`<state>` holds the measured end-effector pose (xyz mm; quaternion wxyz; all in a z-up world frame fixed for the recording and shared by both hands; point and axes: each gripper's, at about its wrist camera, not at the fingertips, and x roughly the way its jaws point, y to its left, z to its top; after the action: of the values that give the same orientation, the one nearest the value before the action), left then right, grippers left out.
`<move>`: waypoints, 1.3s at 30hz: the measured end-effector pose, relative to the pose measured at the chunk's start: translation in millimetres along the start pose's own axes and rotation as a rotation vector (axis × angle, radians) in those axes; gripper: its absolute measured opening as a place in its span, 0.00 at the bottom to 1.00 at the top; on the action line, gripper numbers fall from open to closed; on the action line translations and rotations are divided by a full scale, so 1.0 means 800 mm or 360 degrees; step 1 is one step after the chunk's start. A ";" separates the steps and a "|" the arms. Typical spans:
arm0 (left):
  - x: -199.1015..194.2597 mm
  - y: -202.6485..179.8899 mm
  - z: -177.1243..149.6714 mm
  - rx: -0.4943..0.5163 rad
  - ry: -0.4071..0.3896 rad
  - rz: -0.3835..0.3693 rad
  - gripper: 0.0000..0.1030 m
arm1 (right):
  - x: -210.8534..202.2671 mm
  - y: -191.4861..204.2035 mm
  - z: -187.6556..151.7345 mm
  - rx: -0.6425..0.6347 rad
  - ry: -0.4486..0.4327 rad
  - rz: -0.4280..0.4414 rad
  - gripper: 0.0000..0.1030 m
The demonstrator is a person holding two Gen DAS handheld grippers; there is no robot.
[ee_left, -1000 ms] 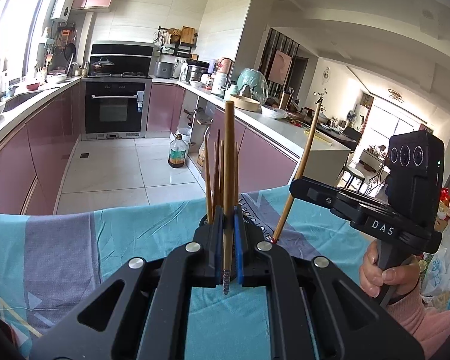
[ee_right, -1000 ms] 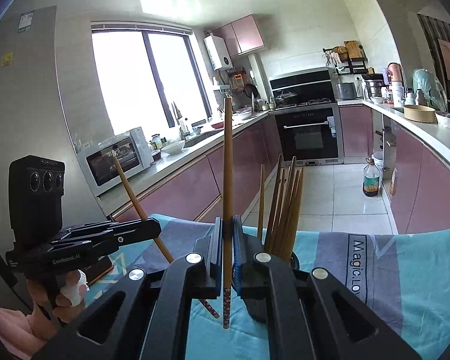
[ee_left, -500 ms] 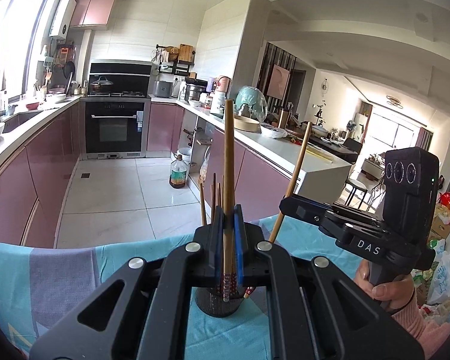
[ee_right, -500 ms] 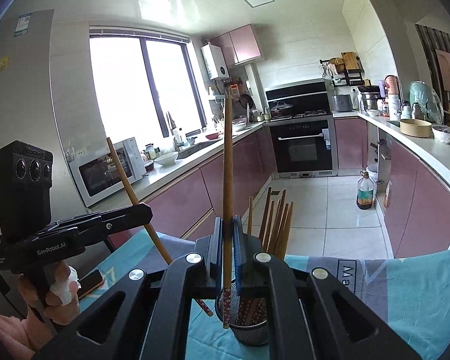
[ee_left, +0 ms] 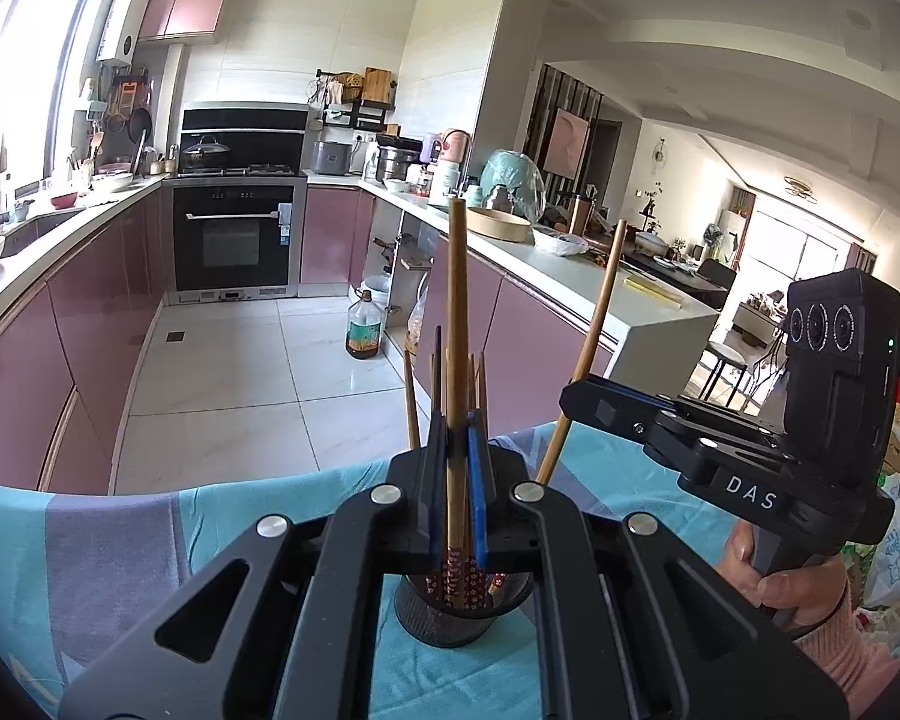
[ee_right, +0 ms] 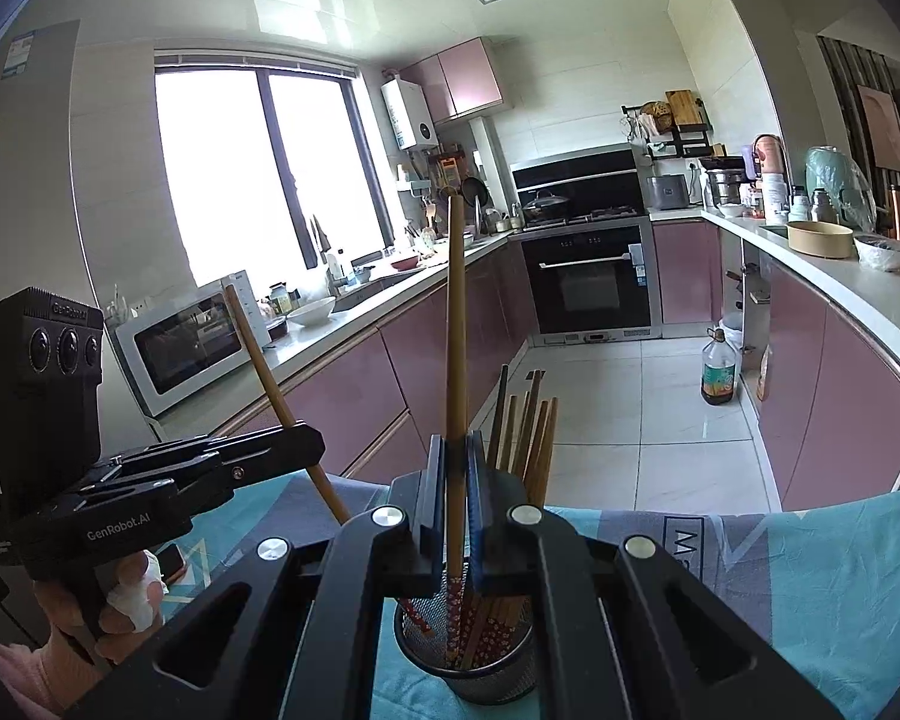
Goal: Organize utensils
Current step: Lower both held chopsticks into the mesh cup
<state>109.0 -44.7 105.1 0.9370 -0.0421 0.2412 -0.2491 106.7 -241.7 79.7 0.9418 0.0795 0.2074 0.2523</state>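
Wooden chopstick (ee_left: 455,324) pinched upright between the blue pads of the left gripper (ee_left: 457,474), jaws closed tight on it, patterned red end hanging below the fingers, plain end standing high above them. Directly under and just beyond those fingertips, black mesh holder (ee_left: 450,618) on the teal and grey cloth (ee_left: 120,546), already bristling with other chopsticks (ee_left: 426,384) whose plain ends poke up behind the jaws. Off to the right of that gripper, seen from its own camera, right gripper (ee_left: 570,399) gripped by a hand (ee_left: 780,585) in a pink sleeve, clamped on a second chopstick (ee_left: 594,330) that leans outward at the top.

From the right wrist view, same picture mirrored: right gripper (ee_right: 457,480) shut hard on its own upright chopstick (ee_right: 455,312), lower patterned end hanging over the holder's (ee_right: 486,666) mouth; whether it touches the sticks inside cannot be told. Left gripper (ee_right: 312,441) to the left, pinching a slanted chopstick (ee_right: 270,378). Bundle in the holder (ee_right: 525,426) fanned just right of the jaws.
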 end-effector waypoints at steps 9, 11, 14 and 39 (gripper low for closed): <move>0.010 -0.007 -0.015 -0.0004 0.0080 0.0007 0.07 | 0.015 0.000 -0.009 0.0006 0.0055 -0.0016 0.05; 0.010 -0.006 -0.015 -0.0005 0.0092 0.0010 0.07 | 0.017 0.000 -0.012 0.0005 0.0067 -0.0021 0.05; 0.013 -0.003 -0.011 -0.0010 0.0109 0.0012 0.07 | 0.019 -0.001 -0.016 0.0011 0.0085 -0.0023 0.05; 0.039 -0.009 -0.003 0.0007 0.0206 0.0030 0.07 | 0.035 -0.002 -0.028 0.0028 0.0164 -0.0048 0.05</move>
<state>128.8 -65.9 91.1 0.9218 -0.0215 0.3012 -0.2431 119.3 -227.8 49.2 0.9329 0.0714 0.2590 0.2400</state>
